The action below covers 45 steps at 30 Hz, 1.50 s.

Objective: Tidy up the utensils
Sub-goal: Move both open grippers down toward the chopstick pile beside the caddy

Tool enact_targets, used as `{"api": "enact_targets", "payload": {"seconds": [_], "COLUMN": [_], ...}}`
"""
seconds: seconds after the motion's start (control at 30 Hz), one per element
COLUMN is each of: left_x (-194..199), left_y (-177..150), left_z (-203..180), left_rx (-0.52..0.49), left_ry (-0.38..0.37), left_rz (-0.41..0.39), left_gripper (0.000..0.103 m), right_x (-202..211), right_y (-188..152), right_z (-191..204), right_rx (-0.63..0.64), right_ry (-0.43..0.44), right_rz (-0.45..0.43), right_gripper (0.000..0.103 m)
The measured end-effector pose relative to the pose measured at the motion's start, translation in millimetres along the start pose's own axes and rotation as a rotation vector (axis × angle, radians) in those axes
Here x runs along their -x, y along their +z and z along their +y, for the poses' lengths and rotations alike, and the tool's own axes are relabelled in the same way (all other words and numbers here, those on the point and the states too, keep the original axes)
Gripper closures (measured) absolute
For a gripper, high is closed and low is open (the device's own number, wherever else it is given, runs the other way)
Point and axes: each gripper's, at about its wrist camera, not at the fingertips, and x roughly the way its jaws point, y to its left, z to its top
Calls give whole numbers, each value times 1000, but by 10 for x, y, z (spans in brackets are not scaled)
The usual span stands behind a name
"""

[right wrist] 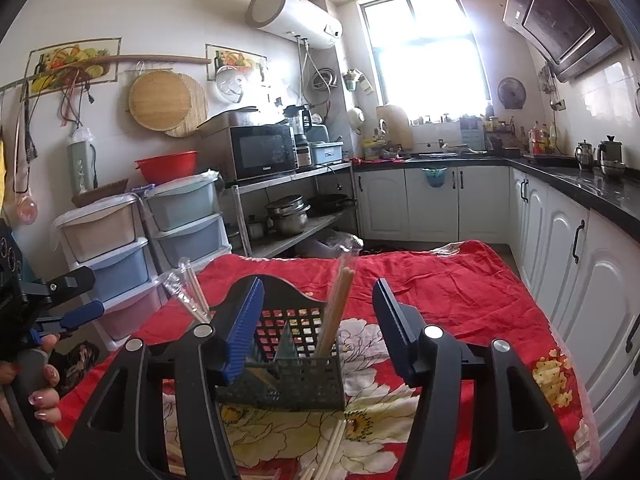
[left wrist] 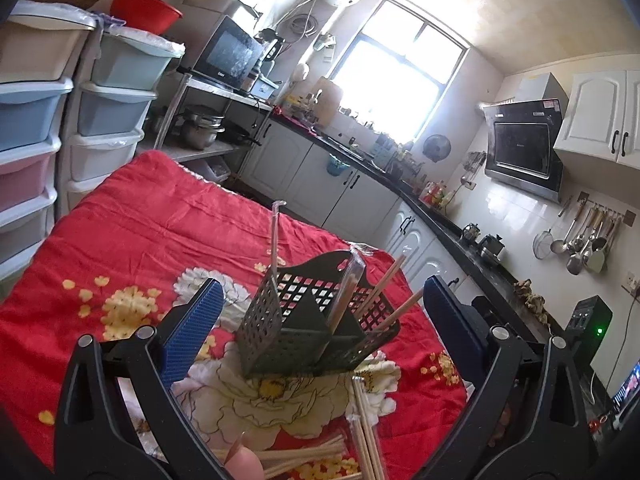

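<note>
While both claws gape empty around the basket (left wrist: 316, 320), only the right view shows a hand (right wrist: 42, 388).

Matt dark perforated plastic utensil basket (left wrist: 308, 332); pale smooth wooden chopsticks (left wrist: 368, 436), some in glossy clear wrappers (right wrist: 180, 284); wrinkled red floral cloth (left wrist: 132, 240); ribbed blue gripper pads (right wrist: 240, 328).

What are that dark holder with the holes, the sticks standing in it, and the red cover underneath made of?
The holder looks like moulded dark plastic: matte, with an even grid of square holes. The sticks look like pale bare wood or bamboo; some wear a clear shiny wrapper, probably plastic film. The red cover is soft printed cloth: it wrinkles and bears a flower pattern.
</note>
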Motion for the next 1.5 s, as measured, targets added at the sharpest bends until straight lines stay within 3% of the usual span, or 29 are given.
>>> {"api": "enact_targets", "payload": {"seconds": [0.53, 1.5], "left_x": [180, 238], "left_y": [-154, -511], "left_z": [172, 541], "left_rx": [38, 127], "left_ry": [32, 104], "left_rz": [22, 124], "left_gripper": [11, 11], "right_x": [110, 104], "right_y": [-199, -664], "right_z": [194, 410], "right_rx": [29, 75], "right_ry": [34, 89], "right_rz": [46, 233], "right_gripper": [46, 46]}}
